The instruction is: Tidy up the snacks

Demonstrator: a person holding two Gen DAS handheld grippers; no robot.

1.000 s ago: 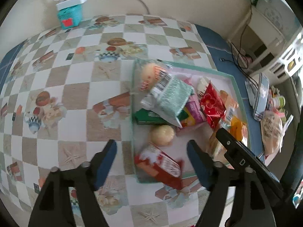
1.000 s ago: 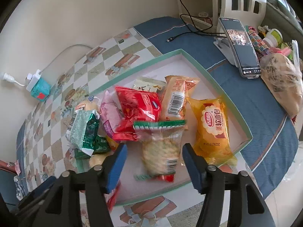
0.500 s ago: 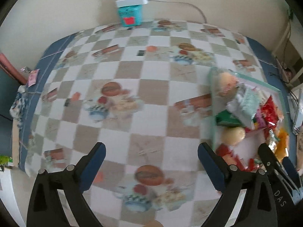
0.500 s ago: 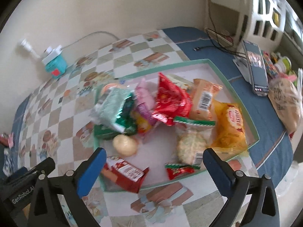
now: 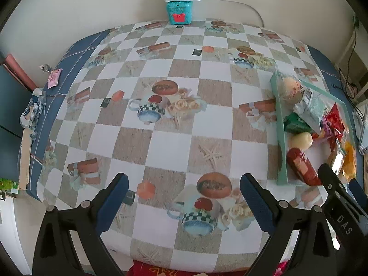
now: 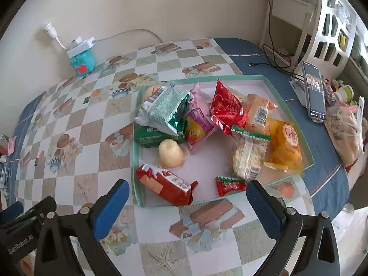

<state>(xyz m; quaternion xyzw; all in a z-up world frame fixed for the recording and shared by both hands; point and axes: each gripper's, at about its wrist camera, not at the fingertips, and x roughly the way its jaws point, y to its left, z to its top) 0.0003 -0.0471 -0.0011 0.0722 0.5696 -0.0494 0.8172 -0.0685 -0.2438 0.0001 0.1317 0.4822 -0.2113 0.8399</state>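
The left hand-held gripper (image 5: 184,195) hangs over the checked surface (image 5: 161,124) with its blue-padded jaws spread wide and nothing between them, only bare patterned cloth beneath. The right hand-held gripper (image 6: 187,197) is likewise spread wide and empty, its jaws standing just short of the near rim of the tray (image 6: 308,142).

The snacks all lie inside that shallow, mint-edged tray, which sits on the surface toward its right end. Near the front left corner lies a red biscuit packet (image 6: 165,185), tilted across the tray floor. Just behind it sits a pale round jelly cup (image 6: 171,153). A small red candy wrapper (image 6: 230,185) lies by the front rim, touching a clear pack of pale crackers (image 6: 248,158). To the right of that is an orange bread pack (image 6: 284,149). Toward the back, a silver-green bag (image 6: 163,110) leans on a dark green packet (image 6: 156,135), with a pink-purple pouch (image 6: 199,124) and a red foil bag (image 6: 226,108) bunched beside them.

A phone on a stand (image 6: 314,94) stands on the blue cloth beyond the tray's right side. A teal box (image 6: 82,61) with a white power strip on top sits against the wall
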